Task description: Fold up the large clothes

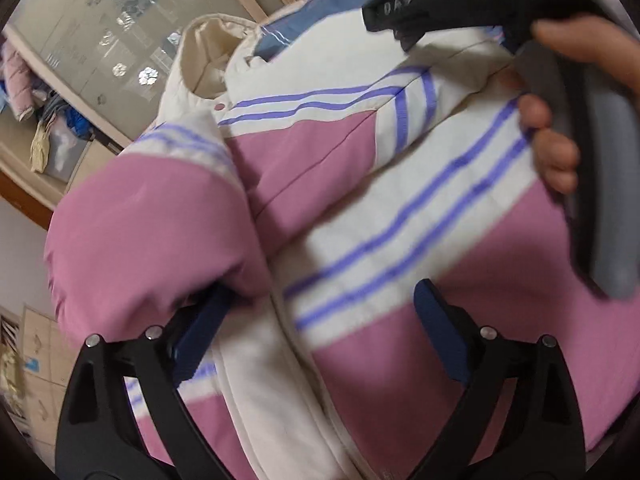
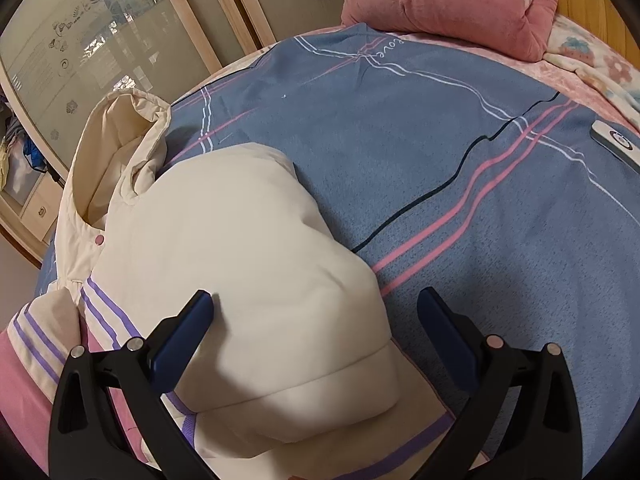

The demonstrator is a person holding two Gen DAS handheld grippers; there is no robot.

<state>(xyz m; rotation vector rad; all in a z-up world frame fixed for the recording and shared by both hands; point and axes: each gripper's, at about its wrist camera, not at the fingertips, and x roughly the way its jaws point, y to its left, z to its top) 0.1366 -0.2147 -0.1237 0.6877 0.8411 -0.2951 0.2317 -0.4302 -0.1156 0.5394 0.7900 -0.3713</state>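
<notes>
Left tongs [image 1: 320, 312]: black frame, blue pads, jaws standing wide apart over the padded pink, cream and purple-striped jacket [image 1: 360, 208]. Left pad [image 1: 200, 332] sits at the edge of the puffy pink sleeve [image 1: 152, 232]; whether it touches is unclear. Right pad is clear of the cloth. Nothing pinched between them.

Left wrist view, left to right: frosted wardrobe door with flower pattern [image 1: 120, 40] and a cluttered shelf at far left; pink sleeve folded across the jacket front; cream hood [image 1: 200, 60] at the top; cream band with purple stripes running diagonally; at far right a person's hand [image 1: 556, 144] wrapped round the grey and black handle of the other tool [image 1: 592, 168], held above the jacket.

Right tongs [image 2: 316, 320]: jaws likewise wide apart, gripping nothing. Left pad [image 2: 180, 336] rests against the folded cream sleeve [image 2: 248, 248]; right pad hangs over the bed cover.

Right wrist view, left to right: wardrobe door, open cream hood, cream sleeve lying over the jacket body, then blue bed cover with pink and white lines [image 2: 440, 140]. Pink plush cushion [image 2: 452, 4] at top right. Small white remote [image 2: 616, 144] on the cover near the right edge.

Jacket lies on the bed, front side up, both sleeves drawn inward.
</notes>
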